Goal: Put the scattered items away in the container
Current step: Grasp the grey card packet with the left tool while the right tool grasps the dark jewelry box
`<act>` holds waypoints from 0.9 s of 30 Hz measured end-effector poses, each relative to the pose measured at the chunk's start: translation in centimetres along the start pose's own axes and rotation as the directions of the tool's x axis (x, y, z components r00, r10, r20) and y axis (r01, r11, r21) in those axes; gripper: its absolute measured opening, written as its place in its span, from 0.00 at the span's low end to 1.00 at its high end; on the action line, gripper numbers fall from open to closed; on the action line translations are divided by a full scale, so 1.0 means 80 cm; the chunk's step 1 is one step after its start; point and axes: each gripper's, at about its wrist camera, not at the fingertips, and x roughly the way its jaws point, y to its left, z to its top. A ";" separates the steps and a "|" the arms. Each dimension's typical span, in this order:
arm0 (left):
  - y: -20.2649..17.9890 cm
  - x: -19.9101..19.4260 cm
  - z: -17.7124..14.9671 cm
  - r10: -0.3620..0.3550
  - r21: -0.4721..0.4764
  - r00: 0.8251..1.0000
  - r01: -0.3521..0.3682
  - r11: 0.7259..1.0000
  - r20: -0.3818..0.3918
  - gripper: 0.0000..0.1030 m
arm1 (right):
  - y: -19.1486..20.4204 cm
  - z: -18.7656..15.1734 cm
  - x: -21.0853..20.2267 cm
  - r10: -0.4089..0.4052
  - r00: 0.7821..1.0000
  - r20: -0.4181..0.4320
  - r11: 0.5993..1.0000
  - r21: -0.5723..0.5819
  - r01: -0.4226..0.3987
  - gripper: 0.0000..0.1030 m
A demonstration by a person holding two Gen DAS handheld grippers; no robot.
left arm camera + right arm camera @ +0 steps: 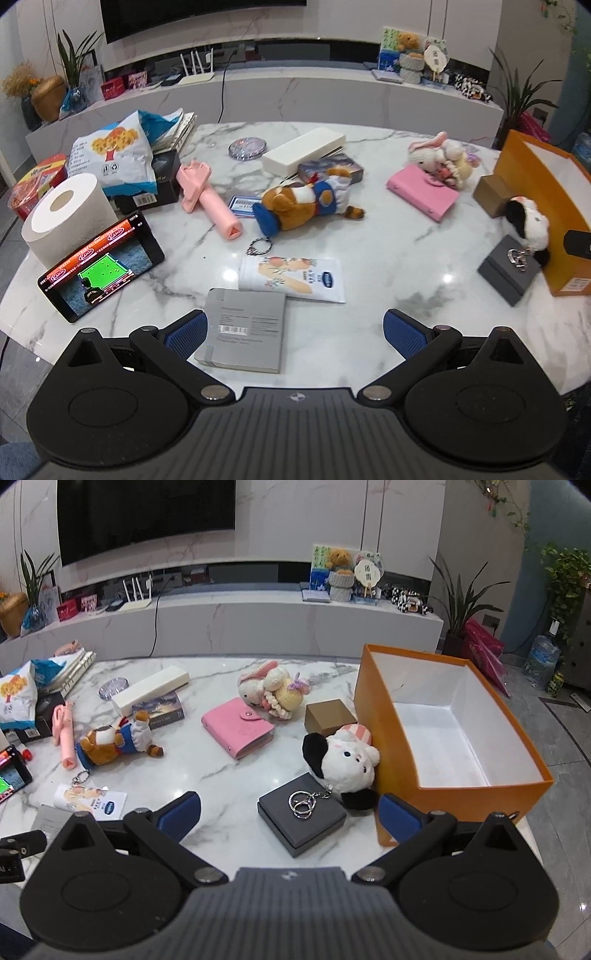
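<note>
table (207, 775): glossy veined marble under both grippers | orange box (461, 801): matt card, white inside, right of right gripper | dark case (295, 823): matt, shiny metal rings (303, 803) on top | panda toy (343, 762): fluffy plush | grey booklet (245, 330): matt paper

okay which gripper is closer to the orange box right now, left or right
Right. The right gripper hovers open beside the orange box, its right finger close to the box's near corner. The left gripper sits across the table, with the orange box far to its right.
</note>
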 end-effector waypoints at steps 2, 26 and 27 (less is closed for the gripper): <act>0.005 0.012 0.002 0.009 -0.004 1.000 -0.009 1.000 -0.014 1.00 | 0.002 0.003 0.014 0.001 1.000 -0.014 1.000 -0.002 -0.001 1.00; 0.045 0.120 -0.005 0.080 0.068 0.991 -0.072 0.995 -0.111 1.00 | -0.006 -0.025 0.133 0.060 0.991 -0.117 0.992 -0.106 -0.073 1.00; 0.047 0.123 -0.006 0.075 0.070 0.990 -0.067 0.995 -0.118 1.00 | -0.006 -0.026 0.136 0.068 0.991 -0.117 0.991 -0.108 -0.080 1.00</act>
